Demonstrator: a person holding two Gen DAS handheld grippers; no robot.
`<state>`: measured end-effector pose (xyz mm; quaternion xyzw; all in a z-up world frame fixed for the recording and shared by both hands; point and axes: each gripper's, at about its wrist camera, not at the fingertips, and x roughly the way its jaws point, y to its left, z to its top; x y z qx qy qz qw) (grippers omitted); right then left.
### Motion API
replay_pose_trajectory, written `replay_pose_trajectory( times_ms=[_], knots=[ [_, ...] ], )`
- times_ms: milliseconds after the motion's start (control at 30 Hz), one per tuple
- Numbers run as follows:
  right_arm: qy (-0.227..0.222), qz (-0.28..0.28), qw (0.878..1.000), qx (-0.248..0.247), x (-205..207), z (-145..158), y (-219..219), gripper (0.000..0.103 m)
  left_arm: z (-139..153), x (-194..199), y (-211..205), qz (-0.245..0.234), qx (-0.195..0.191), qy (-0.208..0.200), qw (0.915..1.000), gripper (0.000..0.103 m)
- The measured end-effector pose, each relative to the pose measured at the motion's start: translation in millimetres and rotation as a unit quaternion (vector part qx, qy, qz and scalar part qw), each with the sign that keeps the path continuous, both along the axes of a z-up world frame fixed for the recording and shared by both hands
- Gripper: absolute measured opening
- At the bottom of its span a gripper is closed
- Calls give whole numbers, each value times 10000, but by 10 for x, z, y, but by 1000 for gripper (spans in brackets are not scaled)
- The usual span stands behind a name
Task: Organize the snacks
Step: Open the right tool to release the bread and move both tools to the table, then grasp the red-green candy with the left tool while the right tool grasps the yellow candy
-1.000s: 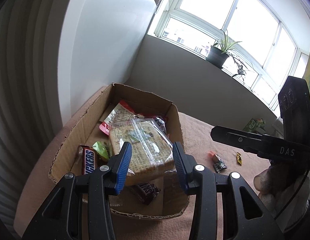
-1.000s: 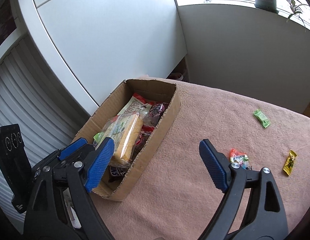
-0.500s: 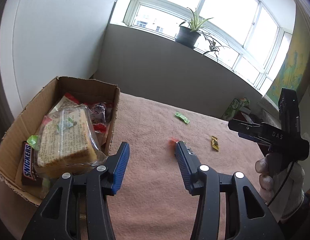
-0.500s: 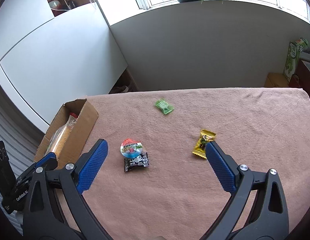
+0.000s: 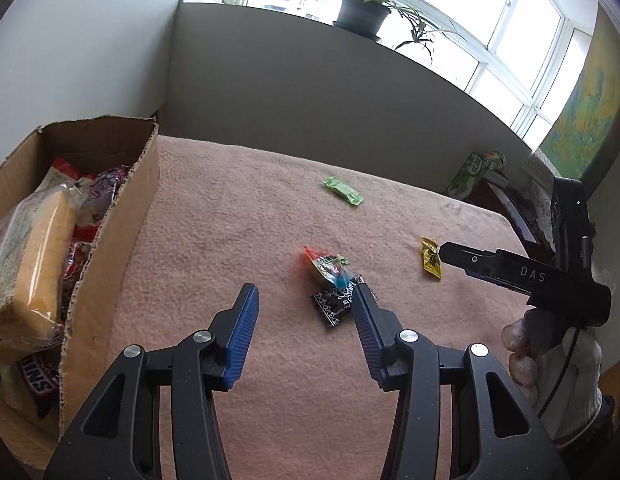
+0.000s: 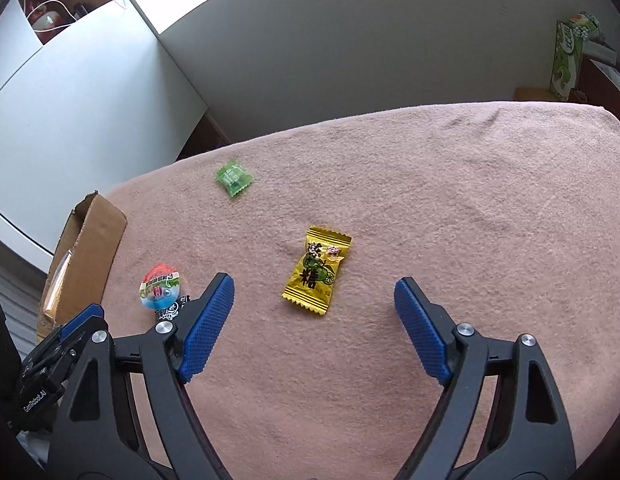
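Left wrist view: the left gripper hangs apart and empty over the pink cloth, a black packet and a red-topped sweet just beside its right finger; the cardboard box of snacks stands at left.

Right wrist view: the right gripper – jaws wide, closing – frames the yellow candy, not touching. Best lower squarely first, then pinch across its narrow sides.
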<state>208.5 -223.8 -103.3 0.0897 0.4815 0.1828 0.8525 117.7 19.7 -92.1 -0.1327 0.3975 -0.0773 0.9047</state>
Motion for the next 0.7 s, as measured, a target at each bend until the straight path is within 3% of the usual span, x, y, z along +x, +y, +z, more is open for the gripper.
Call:
replay_pose_trajectory(
  times_ms=[267, 400, 700],
  knots=[
    [-154, 253, 9988, -389, 43, -26, 136, 83, -158, 244, -209, -24, 39, 301, 9995, 47],
    [-280, 376, 9959, -770, 24, -43, 245, 71, -186, 332, -284, 34, 185, 346, 9992, 47],
    [-529, 729, 9838, -1549, -4, -99, 487, 66, -250, 433, -411, 29, 549, 490, 9973, 47]
  ],
)
